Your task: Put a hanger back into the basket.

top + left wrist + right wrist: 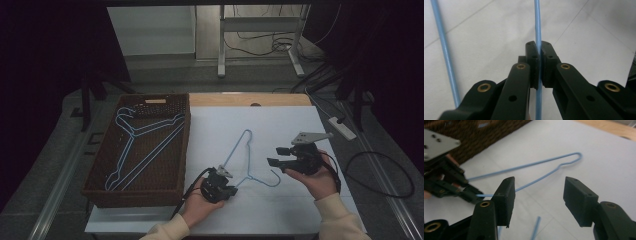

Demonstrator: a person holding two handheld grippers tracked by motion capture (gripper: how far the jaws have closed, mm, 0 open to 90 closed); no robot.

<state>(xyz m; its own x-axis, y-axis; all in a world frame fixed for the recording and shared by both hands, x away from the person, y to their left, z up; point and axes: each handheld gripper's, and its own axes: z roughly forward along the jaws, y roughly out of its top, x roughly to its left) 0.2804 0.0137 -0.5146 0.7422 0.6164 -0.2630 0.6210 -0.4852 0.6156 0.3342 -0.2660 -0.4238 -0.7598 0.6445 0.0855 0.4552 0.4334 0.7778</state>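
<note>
High view: two blue hangers already in the wicker basket (pixel 100 175) at left, a third blue hanger (pixel 246 160) on the white table (pixel 300 210) at centre, likely next to go in. Left gripper view: left gripper (pixel 539 53) pinching that hanger's wire, running top to bottom mid-frame. Right gripper view: right gripper (pixel 537 202) spread, nothing between the jaws, hanger beyond them, upper middle.

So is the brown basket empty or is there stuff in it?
Not empty. The brown basket has blue hangers lying inside it, and one more blue hanger lies outside on the white table.
</note>
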